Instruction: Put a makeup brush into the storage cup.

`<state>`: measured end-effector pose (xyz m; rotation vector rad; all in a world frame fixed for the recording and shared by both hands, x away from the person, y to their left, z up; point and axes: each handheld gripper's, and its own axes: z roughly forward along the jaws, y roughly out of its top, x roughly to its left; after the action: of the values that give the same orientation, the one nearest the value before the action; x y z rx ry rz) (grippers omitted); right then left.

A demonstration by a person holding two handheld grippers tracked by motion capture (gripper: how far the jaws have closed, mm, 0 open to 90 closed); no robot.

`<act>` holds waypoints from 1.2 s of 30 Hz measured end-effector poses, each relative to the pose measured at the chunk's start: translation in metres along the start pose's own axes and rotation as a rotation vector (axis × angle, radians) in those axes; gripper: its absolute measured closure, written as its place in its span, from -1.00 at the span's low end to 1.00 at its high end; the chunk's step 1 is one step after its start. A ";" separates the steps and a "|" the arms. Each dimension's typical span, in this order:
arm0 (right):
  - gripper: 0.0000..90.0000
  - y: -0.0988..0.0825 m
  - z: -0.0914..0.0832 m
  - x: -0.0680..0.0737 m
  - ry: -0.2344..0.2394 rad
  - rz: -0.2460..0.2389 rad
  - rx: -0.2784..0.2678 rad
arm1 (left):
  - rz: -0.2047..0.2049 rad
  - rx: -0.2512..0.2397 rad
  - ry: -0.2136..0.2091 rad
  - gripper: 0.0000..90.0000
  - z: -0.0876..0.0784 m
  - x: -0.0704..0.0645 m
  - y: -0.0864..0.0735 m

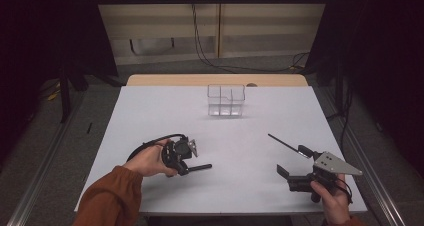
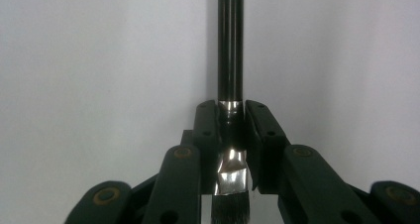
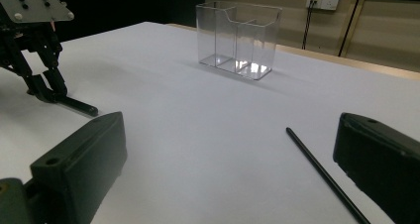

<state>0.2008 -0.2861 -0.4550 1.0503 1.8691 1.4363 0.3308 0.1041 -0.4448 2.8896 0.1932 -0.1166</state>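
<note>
The left tool [image 2: 230, 130] squeezes a black brush [image 2: 231, 60] by its shiny metal part, low over the white table [image 1: 165, 111], while the right tool [image 3: 228, 169] stays wide open with a thin black stick [image 3: 322, 172] lying between its jaws.

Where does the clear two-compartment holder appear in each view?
High view: the clear holder stands upper centre, near the table's far edge.
Left gripper view: not in it; the left claw grips a black brush there.
Right gripper view: upper centre, beyond the open right claw.
Shared landmark: the white table.
</note>
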 end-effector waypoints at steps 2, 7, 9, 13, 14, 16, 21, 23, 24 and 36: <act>-1.00 0.000 0.000 0.000 0.000 -0.001 0.000 | -0.015 -0.007 0.003 0.71 0.000 0.001 -0.001; -1.00 0.000 0.000 -0.001 0.000 0.001 -0.001 | -0.038 -0.018 -0.016 0.71 -0.002 0.004 -0.002; -1.00 0.000 0.000 0.000 0.001 0.002 -0.001 | -0.053 -0.038 -0.017 0.71 -0.001 0.004 -0.004; -1.00 0.000 0.000 -0.001 0.001 0.000 0.000 | -0.066 -0.050 -0.016 0.71 -0.004 0.006 -0.005; -1.00 0.000 0.000 0.000 0.001 -0.001 0.001 | -0.062 -0.044 -0.026 0.71 -0.005 0.007 -0.006; -1.00 0.000 0.000 0.000 0.001 0.001 0.000 | -0.076 -0.066 -0.020 0.71 -0.008 0.007 -0.007; -1.00 0.000 0.000 0.000 0.000 0.001 0.000 | -0.082 -0.090 -0.022 0.71 -0.012 0.009 -0.009; -1.00 0.000 0.000 0.000 0.001 -0.001 0.000 | -0.091 -0.110 -0.025 0.71 -0.013 0.010 -0.010; -1.00 0.000 0.000 0.000 0.001 -0.001 0.000 | -0.097 -0.127 -0.026 0.71 -0.014 0.010 -0.012; -1.00 0.000 0.000 0.000 0.000 0.001 -0.001 | -0.153 -0.323 -0.003 0.71 -0.028 0.011 -0.025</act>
<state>0.2009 -0.2864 -0.4550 1.0507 1.8685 1.4371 0.3395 0.1366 -0.4243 2.5508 0.3940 -0.1062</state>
